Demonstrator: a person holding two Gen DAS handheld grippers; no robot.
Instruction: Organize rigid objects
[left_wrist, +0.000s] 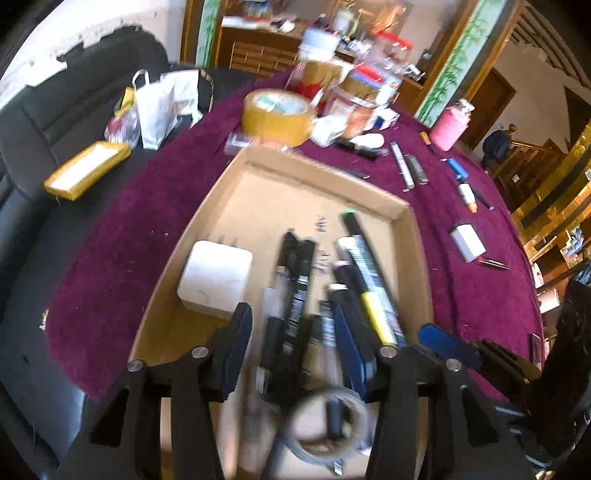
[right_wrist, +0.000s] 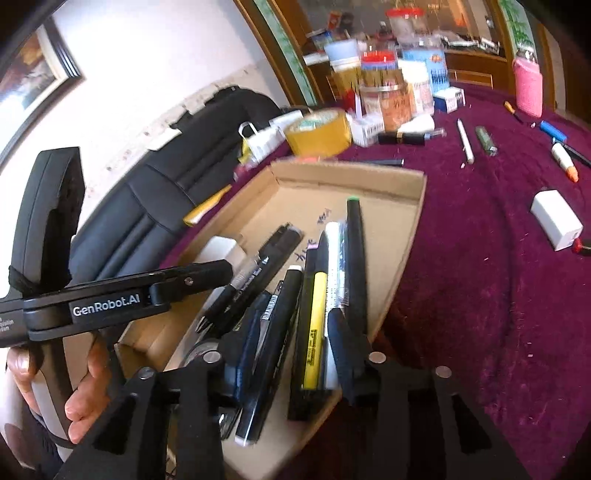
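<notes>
Left gripper (left_wrist: 291, 332): spread, hanging over the near half of the tray, pinching nothing; pens lie below the gap between the pads, apparently untouched, though blur makes this hard to confirm.
Right gripper (right_wrist: 288, 332): spread as well, over the near right part of the tray, closed on nothing; yellow highlighter (right_wrist: 314, 325) and black markers lie under the gap.
Cardboard tray (left_wrist: 402, 221): shallow, open-topped, resting on the purple-covered surface (left_wrist: 122, 236); light and liable to slide if pushed.
Sorted pens: lying lengthwise in the tray, packed side by side; white block (left_wrist: 216, 278) at the tray's left.
Tape ring (left_wrist: 328, 417): near end of the tray, partly over the pens.
Loose items on the right: white stick (right_wrist: 465, 142), green lighter (right_wrist: 485, 140), blue piece (right_wrist: 552, 131), orange-tipped marker (right_wrist: 563, 162), white adapter (right_wrist: 557, 219), all well apart from the tray.
Handling: pens and sticks stiff, light, smooth and round, likely to roll or spin in a pinch near an end.
Where to hold: across the barrel at mid-length, pads square to the long axis.
Adapter: boxy, firm, flat-sided; best taken across the two narrow faces.
Big tape roll (left_wrist: 279, 116): far of the tray, wide; probably better gripped through the rim wall than across the whole ring.
Risk: soft cloth pile lets thin items sink, so low, level pads seem needed.
</notes>
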